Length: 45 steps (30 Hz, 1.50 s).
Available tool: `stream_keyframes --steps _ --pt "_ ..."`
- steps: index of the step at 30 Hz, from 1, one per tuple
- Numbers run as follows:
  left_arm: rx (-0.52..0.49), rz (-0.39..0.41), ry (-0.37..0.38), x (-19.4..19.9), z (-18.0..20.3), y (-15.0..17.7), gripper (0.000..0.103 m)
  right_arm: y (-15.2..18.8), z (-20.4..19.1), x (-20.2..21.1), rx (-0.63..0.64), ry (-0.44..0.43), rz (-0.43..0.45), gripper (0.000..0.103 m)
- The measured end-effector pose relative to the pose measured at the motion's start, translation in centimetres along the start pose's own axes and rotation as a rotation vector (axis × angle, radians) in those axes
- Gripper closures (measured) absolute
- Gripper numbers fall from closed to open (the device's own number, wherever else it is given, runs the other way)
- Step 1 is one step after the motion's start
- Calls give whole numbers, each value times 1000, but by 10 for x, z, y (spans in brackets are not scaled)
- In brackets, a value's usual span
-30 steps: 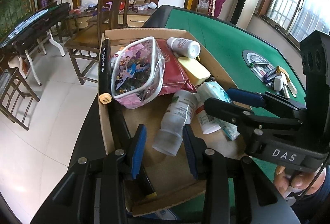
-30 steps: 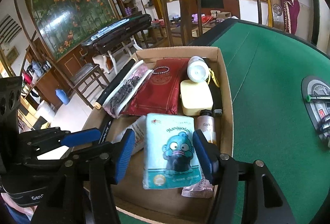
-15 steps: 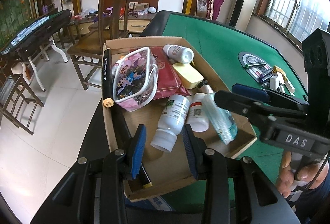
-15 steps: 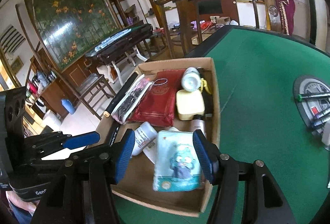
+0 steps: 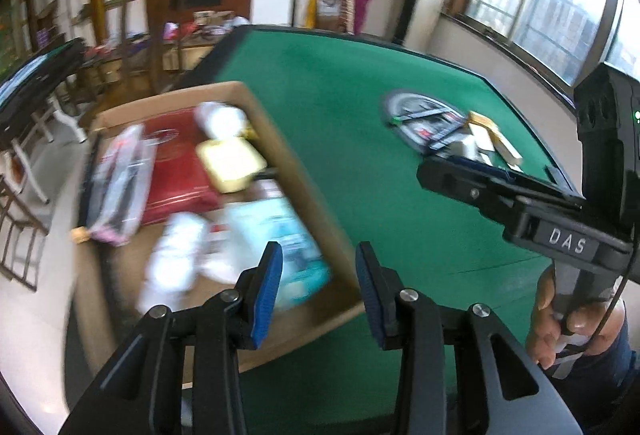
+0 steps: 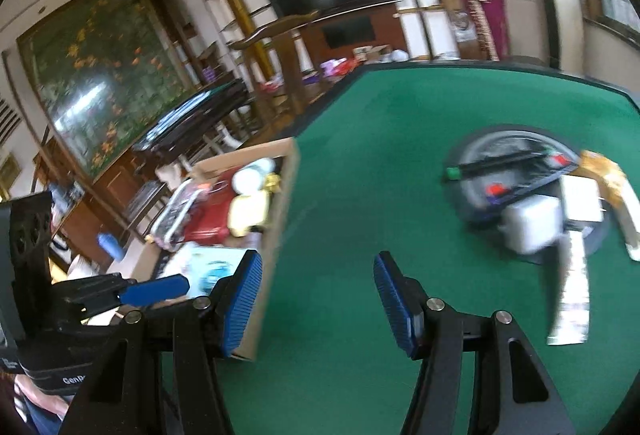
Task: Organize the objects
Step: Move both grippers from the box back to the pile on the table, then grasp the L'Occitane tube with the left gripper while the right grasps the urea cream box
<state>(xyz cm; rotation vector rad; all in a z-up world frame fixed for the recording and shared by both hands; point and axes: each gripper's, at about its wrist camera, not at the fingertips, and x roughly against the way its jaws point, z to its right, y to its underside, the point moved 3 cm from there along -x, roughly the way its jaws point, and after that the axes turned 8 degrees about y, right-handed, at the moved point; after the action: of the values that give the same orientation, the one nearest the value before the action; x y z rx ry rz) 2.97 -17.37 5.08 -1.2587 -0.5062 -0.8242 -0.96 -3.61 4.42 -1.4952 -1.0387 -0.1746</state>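
A cardboard box (image 5: 304, 195) on the green table holds a red pouch (image 5: 176, 163), a yellow case (image 5: 230, 163), white bottles (image 5: 172, 259), a light-blue tissue pack (image 5: 280, 235) and a clear pencil bag (image 5: 120, 183). The box shows at the left in the right wrist view (image 6: 286, 203). My left gripper (image 5: 318, 291) is open and empty over the box's near right corner. My right gripper (image 6: 318, 303) is open and empty over bare green felt. A round grey tray (image 6: 480, 151) with pens, a white block (image 6: 528, 225) and a silvery packet (image 6: 572, 299) lies to the right.
The same tray (image 5: 404, 103) with pens and small boxes shows in the left wrist view, beyond my right gripper's body (image 5: 560, 235). Wooden chairs (image 5: 160, 35) stand past the table's far edge. Green felt (image 6: 380, 155) lies between box and tray. Both views are motion-blurred.
Both grippers have swung right, away from the box toward the tray. The tissue pack that sat between the right fingers now lies in the box. Both stay open.
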Motion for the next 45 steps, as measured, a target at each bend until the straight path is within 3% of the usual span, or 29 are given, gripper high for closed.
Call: stream_keyframes --steps 13,18,24,31,44,45 --pt "-137 -148 113 -105 121 -20 65 -11 195 74 -261 209 102 40" --pt "-178 -180 149 -137 169 -33 65 -14 217 91 -288 227 114 40" --pt "-194 -211 146 -167 196 -44 65 -12 235 103 -298 247 122 36" --pt "-155 -235 86 -202 204 -63 66 -7 257 105 -339 231 95 36" --pt "-137 -207 -33 -249 229 -88 63 -5 254 110 -356 200 107 36" --pt "-136 -188 -39 -249 228 -88 72 -6 254 110 -359 203 108 36"
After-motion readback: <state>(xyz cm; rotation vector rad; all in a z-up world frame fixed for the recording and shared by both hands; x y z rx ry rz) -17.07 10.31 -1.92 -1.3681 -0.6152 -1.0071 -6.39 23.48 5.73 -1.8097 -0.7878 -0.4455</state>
